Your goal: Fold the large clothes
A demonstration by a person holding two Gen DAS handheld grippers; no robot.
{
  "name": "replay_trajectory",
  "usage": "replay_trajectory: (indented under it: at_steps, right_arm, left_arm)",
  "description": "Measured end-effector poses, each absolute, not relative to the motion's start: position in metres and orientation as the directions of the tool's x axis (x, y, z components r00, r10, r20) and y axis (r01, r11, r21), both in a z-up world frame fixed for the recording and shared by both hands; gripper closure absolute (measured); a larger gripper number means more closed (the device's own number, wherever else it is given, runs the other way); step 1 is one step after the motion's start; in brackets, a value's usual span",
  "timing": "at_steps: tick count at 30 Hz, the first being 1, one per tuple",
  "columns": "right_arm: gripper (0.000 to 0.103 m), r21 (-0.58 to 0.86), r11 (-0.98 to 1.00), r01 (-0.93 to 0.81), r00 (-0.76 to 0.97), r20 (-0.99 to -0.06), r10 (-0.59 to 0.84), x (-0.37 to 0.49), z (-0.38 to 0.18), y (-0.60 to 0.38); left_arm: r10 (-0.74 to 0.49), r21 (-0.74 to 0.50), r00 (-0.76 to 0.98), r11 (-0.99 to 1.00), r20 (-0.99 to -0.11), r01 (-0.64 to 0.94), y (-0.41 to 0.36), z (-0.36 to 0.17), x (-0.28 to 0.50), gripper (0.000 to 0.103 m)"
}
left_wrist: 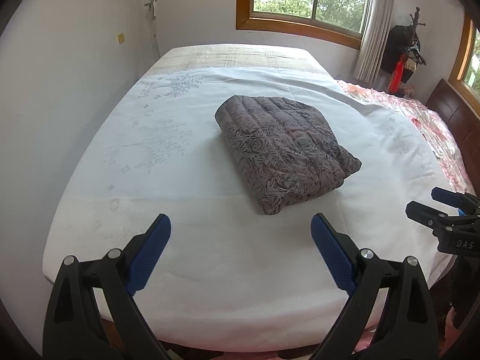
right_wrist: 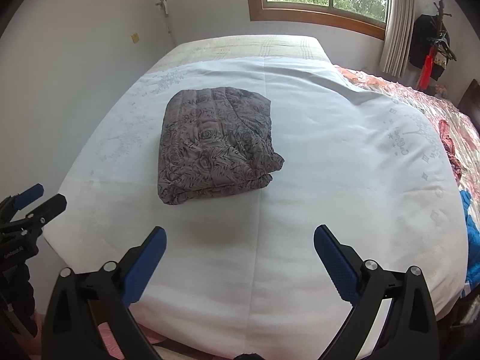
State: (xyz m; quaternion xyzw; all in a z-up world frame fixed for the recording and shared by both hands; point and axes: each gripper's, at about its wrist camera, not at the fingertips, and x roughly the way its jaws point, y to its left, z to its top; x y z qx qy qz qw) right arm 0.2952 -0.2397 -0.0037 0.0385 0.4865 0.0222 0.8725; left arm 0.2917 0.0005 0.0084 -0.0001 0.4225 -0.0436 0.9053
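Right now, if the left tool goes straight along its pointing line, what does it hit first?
Probably the bare white sheet, just short of the folded jacket. The open left tool holds nothing, and depth is unclear.

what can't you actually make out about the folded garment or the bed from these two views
- Folded grey garment: what kind it is; the folding hides sleeves, collar and underside in both views.
- Clothes on the coat rack: too small in both views.
- Blue item: cut off by the right wrist view's edge.
- White sheet's near edge: covered by the gripper frames.
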Motion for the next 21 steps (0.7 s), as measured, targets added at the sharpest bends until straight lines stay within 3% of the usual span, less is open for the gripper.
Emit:
replay_trajectory:
  at_steps: [21]
  right_arm:
    - [0.004,0.088,0.996,-0.019,0.528,-0.845,0.085,0.2879,0.0012,-0.2412]
  left_arm:
    - [-0.04,-0.008,0.632,0.999,-0.774,0.052,-0.0009,0.0045,0.2849,0.009]
